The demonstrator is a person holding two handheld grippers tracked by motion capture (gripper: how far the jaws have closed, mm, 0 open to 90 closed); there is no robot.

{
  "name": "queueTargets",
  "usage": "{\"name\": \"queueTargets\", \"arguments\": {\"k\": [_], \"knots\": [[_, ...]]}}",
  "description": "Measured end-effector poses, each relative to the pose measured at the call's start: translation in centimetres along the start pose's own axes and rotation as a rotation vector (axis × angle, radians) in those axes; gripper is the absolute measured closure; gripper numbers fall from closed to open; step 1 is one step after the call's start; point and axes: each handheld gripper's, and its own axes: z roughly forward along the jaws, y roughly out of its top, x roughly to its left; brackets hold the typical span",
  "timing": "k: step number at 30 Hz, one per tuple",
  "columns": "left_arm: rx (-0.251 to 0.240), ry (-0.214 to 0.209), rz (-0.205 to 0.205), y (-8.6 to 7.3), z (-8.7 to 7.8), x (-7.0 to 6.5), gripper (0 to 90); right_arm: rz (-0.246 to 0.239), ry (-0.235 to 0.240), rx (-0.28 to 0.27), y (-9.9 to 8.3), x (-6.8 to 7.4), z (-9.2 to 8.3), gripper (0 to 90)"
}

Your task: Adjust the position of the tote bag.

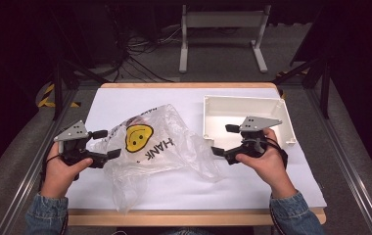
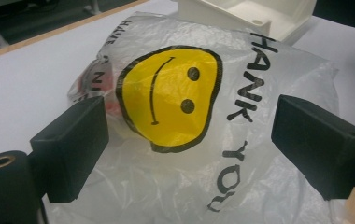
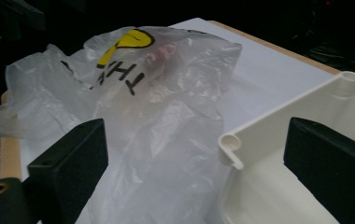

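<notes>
Plastic bag (image 1: 157, 147): clear and crumpled, printed with a yellow smiley face and black "THANK YOU" letters; it lies on the white table (image 1: 252, 183), between the two grippers.
Bag contents: something red shows faintly through the plastic beside the smiley face; what it is cannot be told.
Left gripper (image 1: 106, 143): jaws wide apart, nothing gripped; in the left gripper view the smiley face sits just ahead of the gap between them, and the bag's edge is right at the fingertips.
Right gripper (image 1: 224, 140): jaws wide apart, holding nothing; the bag's loose edge lies just ahead of one finger, the box corner ahead of the other.
White box (image 1: 282, 125): open-topped plastic tray with nothing seen inside it, just beyond the right gripper, with the bag's edge near its corner.
</notes>
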Motion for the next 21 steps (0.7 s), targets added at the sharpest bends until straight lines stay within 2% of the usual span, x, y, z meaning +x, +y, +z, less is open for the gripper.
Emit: {"name": "queueTargets", "arguments": {"k": [4,9,12,16,21], "knots": [[0.002,-0.036,0.017,0.3,0.3,-0.7,12.0,-0.029,0.052,0.002,0.4,1.4,0.8,12.1],[0.028,-0.103,0.062,0.8,1.4,-2.1,11.3,-0.04,0.095,0.007,0.5,2.4,1.8,13.5],[0.045,-0.137,0.082,1.0,2.1,-2.8,11.2,-0.035,0.1,0.008,0.4,2.4,1.9,13.4],[0.039,-0.203,0.085,1.1,3.0,-3.6,11.0,-0.018,0.101,0.003,0.2,2.2,1.9,13.3],[0.068,-0.222,0.105,1.1,3.9,-4.1,11.0,-0.002,0.101,-0.007,0.1,1.9,1.8,13.2]]}}
